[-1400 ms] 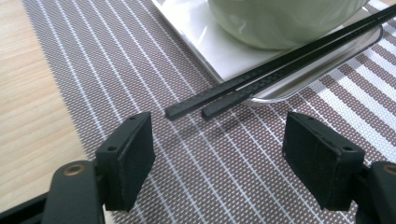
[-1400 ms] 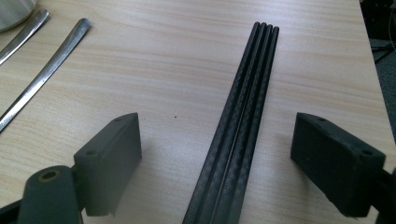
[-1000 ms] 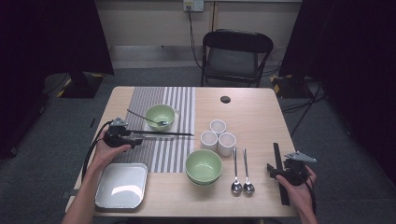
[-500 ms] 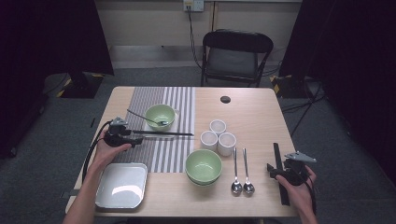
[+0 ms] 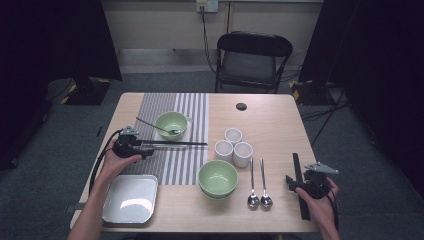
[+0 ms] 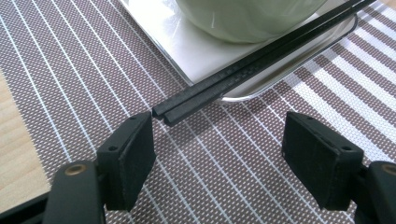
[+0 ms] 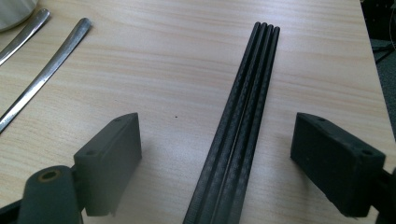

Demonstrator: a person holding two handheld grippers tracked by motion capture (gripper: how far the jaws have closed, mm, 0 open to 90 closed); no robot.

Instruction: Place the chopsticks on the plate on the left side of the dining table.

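My left gripper (image 5: 149, 146) lies on the striped placemat (image 5: 182, 162), open, with a pair of black chopsticks (image 5: 180, 144) stretching right from its tips. In the left gripper view, my left gripper (image 6: 219, 140) has its pads apart, and the chopsticks' (image 6: 261, 60) near ends lie just ahead of the left pad, propped on the rim of a white plate (image 6: 187, 51) under a green bowl (image 6: 247, 18). My right gripper (image 5: 302, 177) rests open at the table's right front. Its jaws straddle a bundle of black chopsticks (image 7: 243, 116) flat on the wood without touching them.
A spoon (image 5: 155, 125) leans in the small green bowl (image 5: 171, 124). Three white cups (image 5: 233, 146), a larger green bowl (image 5: 218, 177) and two spoons (image 5: 258, 185) occupy the middle. A white square tray (image 5: 131, 198) sits at the front left. A folding chair (image 5: 252, 60) stands behind the table.
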